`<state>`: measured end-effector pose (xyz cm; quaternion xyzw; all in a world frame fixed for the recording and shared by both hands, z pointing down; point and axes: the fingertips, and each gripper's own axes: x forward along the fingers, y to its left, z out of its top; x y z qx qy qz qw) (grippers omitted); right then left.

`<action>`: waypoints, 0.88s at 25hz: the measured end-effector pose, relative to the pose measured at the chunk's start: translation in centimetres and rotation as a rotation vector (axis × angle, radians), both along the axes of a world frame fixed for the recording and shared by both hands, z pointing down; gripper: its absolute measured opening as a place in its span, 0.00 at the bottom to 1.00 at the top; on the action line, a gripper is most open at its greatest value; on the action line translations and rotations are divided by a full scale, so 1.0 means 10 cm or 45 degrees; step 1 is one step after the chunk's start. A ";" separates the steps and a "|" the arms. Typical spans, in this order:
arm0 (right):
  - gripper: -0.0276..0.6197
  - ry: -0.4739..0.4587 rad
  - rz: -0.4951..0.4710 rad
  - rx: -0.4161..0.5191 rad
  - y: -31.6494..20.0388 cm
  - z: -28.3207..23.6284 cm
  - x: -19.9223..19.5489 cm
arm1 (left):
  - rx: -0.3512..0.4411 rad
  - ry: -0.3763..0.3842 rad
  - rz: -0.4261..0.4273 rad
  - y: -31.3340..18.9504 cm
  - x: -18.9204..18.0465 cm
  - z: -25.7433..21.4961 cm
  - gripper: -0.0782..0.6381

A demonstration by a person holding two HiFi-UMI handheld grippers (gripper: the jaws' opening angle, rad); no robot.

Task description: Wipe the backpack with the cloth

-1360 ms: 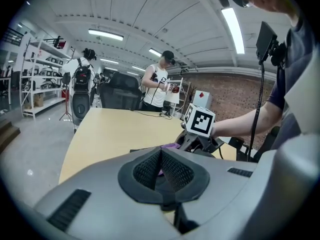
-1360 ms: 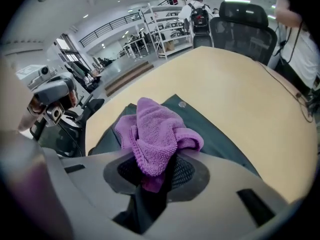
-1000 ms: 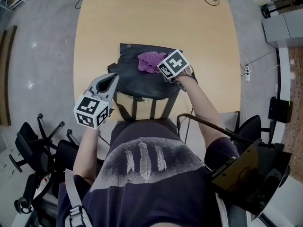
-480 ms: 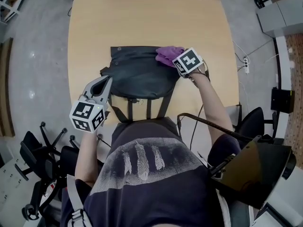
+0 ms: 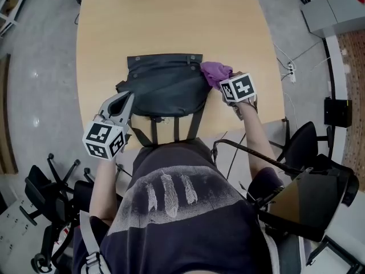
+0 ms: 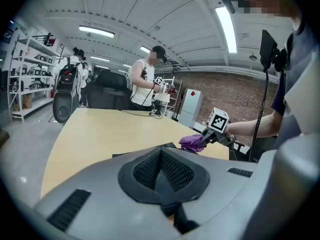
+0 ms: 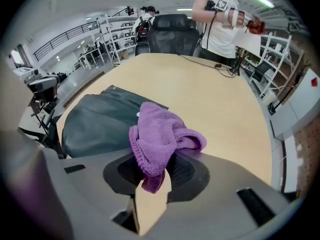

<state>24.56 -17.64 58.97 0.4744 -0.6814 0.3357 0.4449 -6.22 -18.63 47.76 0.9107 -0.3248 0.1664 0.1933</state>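
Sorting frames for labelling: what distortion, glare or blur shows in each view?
Head view: sharp, evenly lit, backpack clear. Left gripper view: strong fisheye, dark corners, glaring ceiling lights. Right gripper view: fisheye too, cloth crisp, rim blurred.

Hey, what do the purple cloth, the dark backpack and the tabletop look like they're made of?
Purple cloth: soft terry or microfibre, matte, by its fuzzy looped pile.
Dark grey backpack: likely woven synthetic fabric, faint sheen, creases softly.
Pale tabletop: wood or wood-look laminate, smooth satin; faint grain shows.
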 end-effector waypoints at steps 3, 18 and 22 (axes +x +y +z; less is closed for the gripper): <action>0.20 -0.020 0.011 -0.005 0.15 0.13 -0.19 | 0.007 0.005 0.020 0.02 0.00 -0.01 0.12; 0.20 0.009 -0.267 0.075 0.23 -0.03 -1.60 | 0.056 0.047 0.035 0.05 -0.34 -0.04 0.12; 0.20 0.030 -0.397 0.079 0.28 -0.01 -2.00 | 0.055 0.056 0.026 0.07 -0.45 -0.01 0.12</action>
